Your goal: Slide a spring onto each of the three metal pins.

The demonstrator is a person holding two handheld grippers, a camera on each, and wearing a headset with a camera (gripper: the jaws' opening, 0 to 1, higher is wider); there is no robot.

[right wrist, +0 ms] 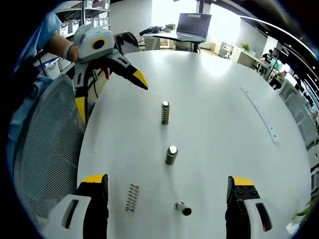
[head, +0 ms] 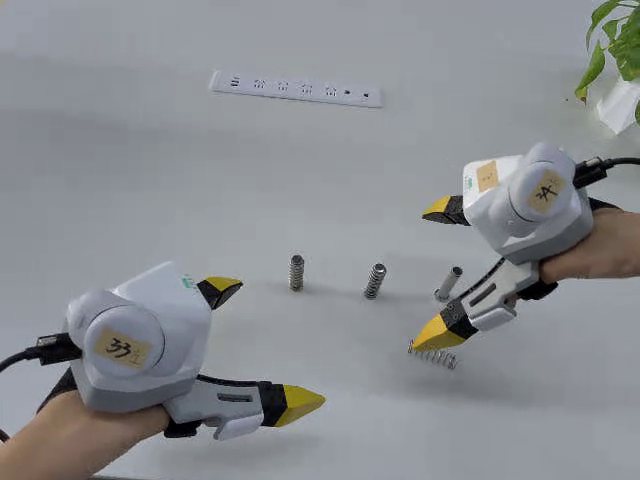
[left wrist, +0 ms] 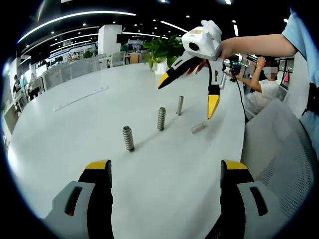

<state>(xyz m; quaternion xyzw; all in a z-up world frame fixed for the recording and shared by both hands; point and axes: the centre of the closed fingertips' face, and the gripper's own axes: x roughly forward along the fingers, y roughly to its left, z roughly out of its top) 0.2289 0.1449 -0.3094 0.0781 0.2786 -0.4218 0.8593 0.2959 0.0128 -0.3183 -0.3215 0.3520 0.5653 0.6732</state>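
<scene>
Head view: loose spring (head: pixel 432 354) lies by lower tip of right tool (head: pixel 426 276).

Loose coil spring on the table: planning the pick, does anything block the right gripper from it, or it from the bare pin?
Nothing visible does. The loose metal coil spring lies flat by the open right gripper's jaw, only bare white table between it and the bare silver pin.

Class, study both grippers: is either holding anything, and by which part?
Nothing is held. The left gripper and right gripper are both open, and the loose spring lies ungripped.
</scene>
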